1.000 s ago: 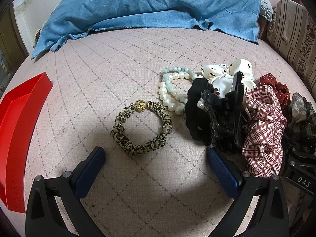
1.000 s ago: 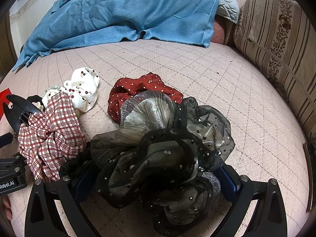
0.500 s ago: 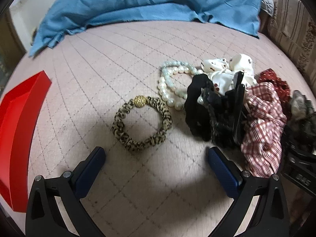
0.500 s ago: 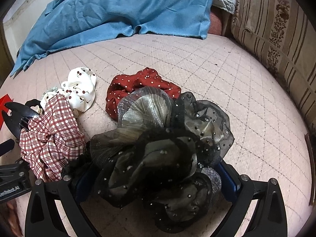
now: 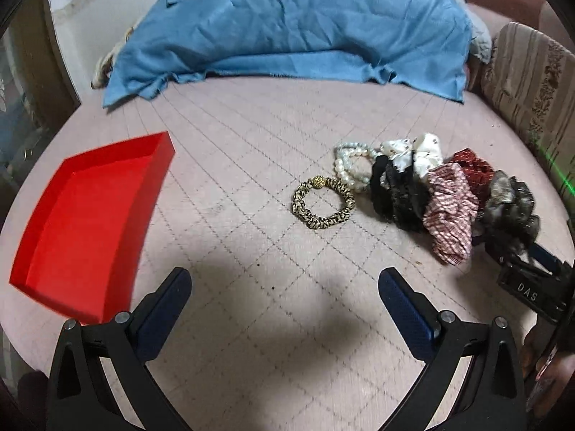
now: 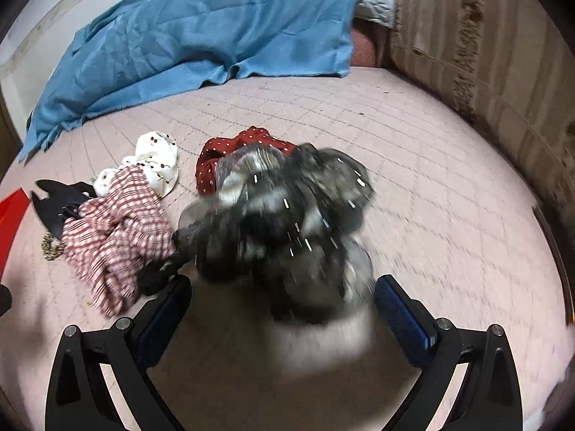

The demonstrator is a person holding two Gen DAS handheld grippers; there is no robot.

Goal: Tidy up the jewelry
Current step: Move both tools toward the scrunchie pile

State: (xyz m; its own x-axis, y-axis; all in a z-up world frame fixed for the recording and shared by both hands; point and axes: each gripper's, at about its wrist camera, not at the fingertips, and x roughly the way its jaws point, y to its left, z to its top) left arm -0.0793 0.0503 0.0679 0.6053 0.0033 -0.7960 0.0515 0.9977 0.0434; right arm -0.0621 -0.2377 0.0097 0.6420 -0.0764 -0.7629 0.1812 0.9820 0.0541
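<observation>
Both my claws apart, empty: left claw [image 5: 284,287], right claw [image 6: 282,289]. Leopard tie [image 5: 323,203] mid-frame on bed [image 5: 251,151], tray [image 5: 90,215] at left. Tie soft, light, springy; pinch fabric band, avoid hard gold bead. Tulle scrunchie [image 6: 284,230] centre, fluffy, blurred.
</observation>
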